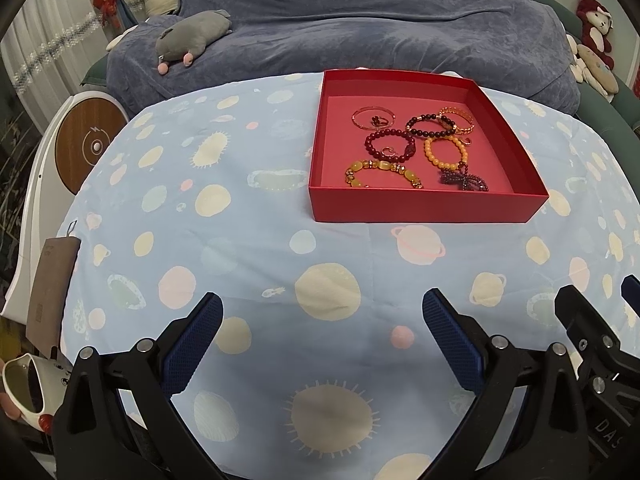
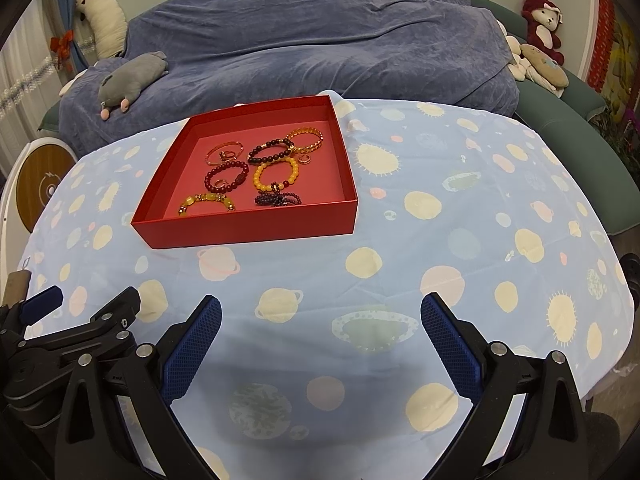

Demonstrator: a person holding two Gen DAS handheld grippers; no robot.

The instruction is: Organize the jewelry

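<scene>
A shallow red box (image 1: 424, 209) (image 2: 256, 229) sits on the far half of the table. It holds several bracelets: a dark red bead one (image 1: 376, 145) (image 2: 224, 170), an orange bead one (image 1: 440, 160) (image 2: 276, 186), a yellow stone one (image 1: 380, 170) (image 2: 206, 200), a dark bead one (image 1: 430, 130) (image 2: 270, 151), a gold chain one (image 1: 458, 117) (image 2: 306, 136), a thin bangle (image 1: 370, 116) (image 2: 225, 150), a dark purple piece (image 1: 464, 182) (image 2: 278, 199) and small rings. My left gripper (image 1: 322, 312) and right gripper (image 2: 320, 312) are open and empty, near the front edge, well short of the box.
The table wears a light blue cloth with planets (image 1: 240, 240) (image 2: 460, 220). A blue-covered bed (image 1: 360, 20) with a grey plush (image 1: 192, 38) lies behind. A round wooden-faced device (image 1: 88, 144) and a brown pouch (image 1: 50, 292) are at the left. The right gripper also shows in the left wrist view (image 1: 592, 320).
</scene>
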